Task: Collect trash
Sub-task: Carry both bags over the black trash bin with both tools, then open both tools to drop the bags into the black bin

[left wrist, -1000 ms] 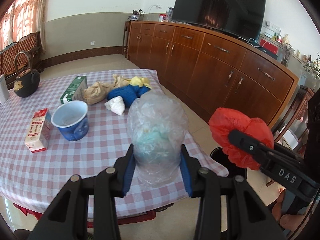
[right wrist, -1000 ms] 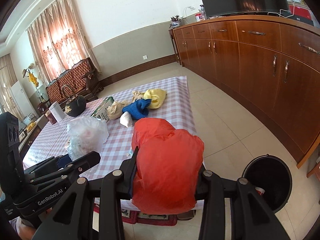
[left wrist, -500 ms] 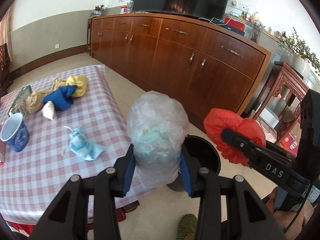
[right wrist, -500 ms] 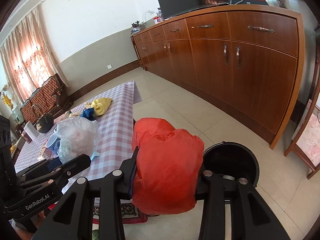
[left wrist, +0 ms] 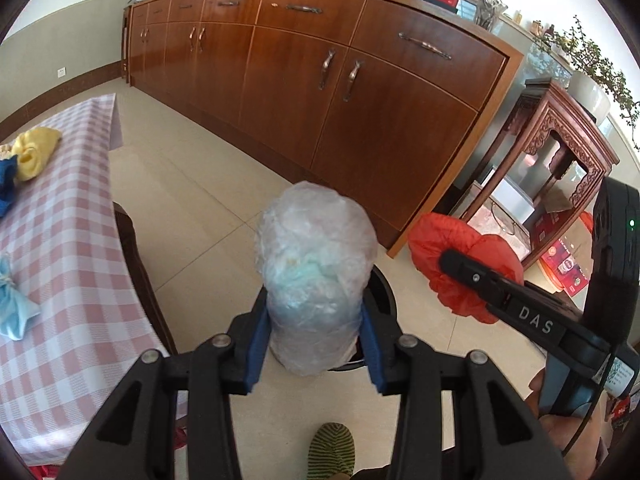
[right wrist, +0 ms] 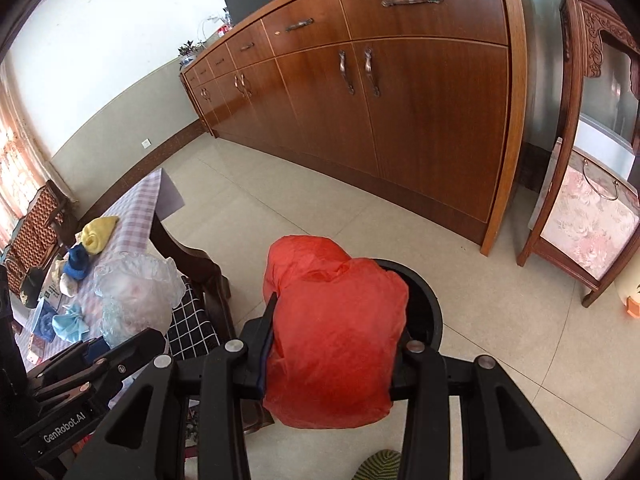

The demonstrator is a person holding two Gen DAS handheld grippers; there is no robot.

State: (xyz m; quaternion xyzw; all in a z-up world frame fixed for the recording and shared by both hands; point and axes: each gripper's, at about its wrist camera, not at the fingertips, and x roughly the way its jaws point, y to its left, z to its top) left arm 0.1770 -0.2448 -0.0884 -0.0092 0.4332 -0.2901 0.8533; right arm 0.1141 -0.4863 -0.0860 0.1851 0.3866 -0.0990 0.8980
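Note:
My left gripper [left wrist: 314,328] is shut on a crumpled clear plastic bag [left wrist: 316,268] with pale green stuff inside. Behind and below it, mostly hidden, is the black round trash bin [left wrist: 382,288] on the floor. My right gripper [right wrist: 334,340] is shut on a bunched red plastic bag [right wrist: 336,328], held just above the bin [right wrist: 426,304]. Each view shows the other gripper beside it: the red bag [left wrist: 460,264] at right, the clear bag [right wrist: 136,296] at left. A light blue crumpled piece [left wrist: 12,304] lies on the checked table [left wrist: 68,264].
A long wooden sideboard [left wrist: 360,92] runs behind the bin, and a carved wooden stand [right wrist: 576,184] is at the right. A dark chair [right wrist: 196,276] stands by the table edge. Yellow [right wrist: 98,232] and blue [right wrist: 78,264] cloths lie on the table. A striped slipper [left wrist: 332,452] is on the floor below.
Both grippers have swung away from the table toward the sideboard and dropped lower, each keeping its bag. The bin has come into view and now sits under the bags.

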